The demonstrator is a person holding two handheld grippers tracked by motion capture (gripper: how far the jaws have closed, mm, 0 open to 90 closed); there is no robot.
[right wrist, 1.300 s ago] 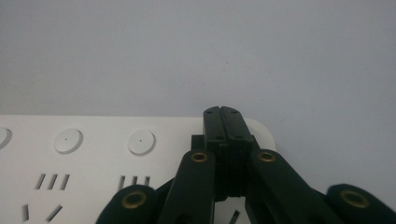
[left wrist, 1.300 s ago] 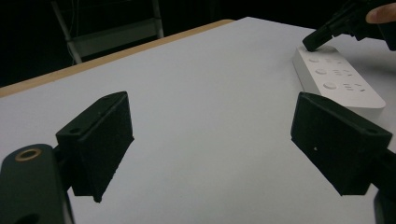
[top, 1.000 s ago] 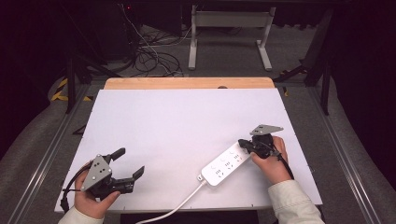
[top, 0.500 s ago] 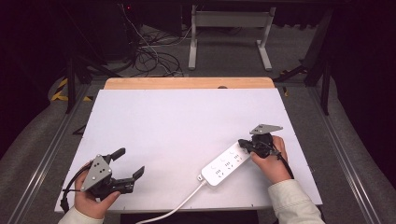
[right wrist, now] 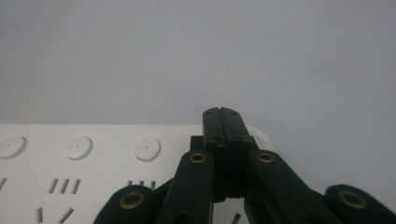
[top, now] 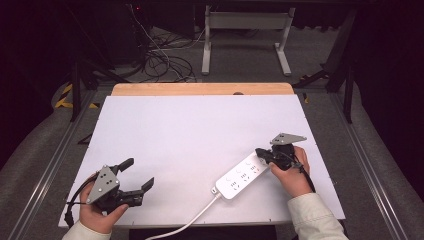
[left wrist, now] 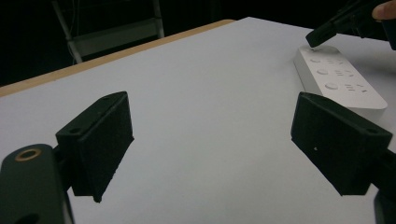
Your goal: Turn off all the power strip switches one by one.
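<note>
In the lower right of the high view, the right gripper (top: 261, 152) has its jaws pressed flat together with nothing between them, and its tip is down on the far end of the white power strip (top: 242, 175). From the right gripper view that clenched tip (right wrist: 223, 116) sits over the strip's (right wrist: 93, 163) end, next to a row of three round buttons and the socket slots below them (whether it presses hard or merely touches I cannot tell). The strip lies slantwise on the white table (top: 200, 130), right of centre in the lower half of the frame, its white cable (top: 185, 222) running off toward the bottom edge. In the lower left, the left gripper (top: 136, 176) is held in the person's hand low over the table with its jaws spread wide and empty. In the left gripper view the strip (left wrist: 341, 81) appears at upper right, well apart from those jaws.
</note>
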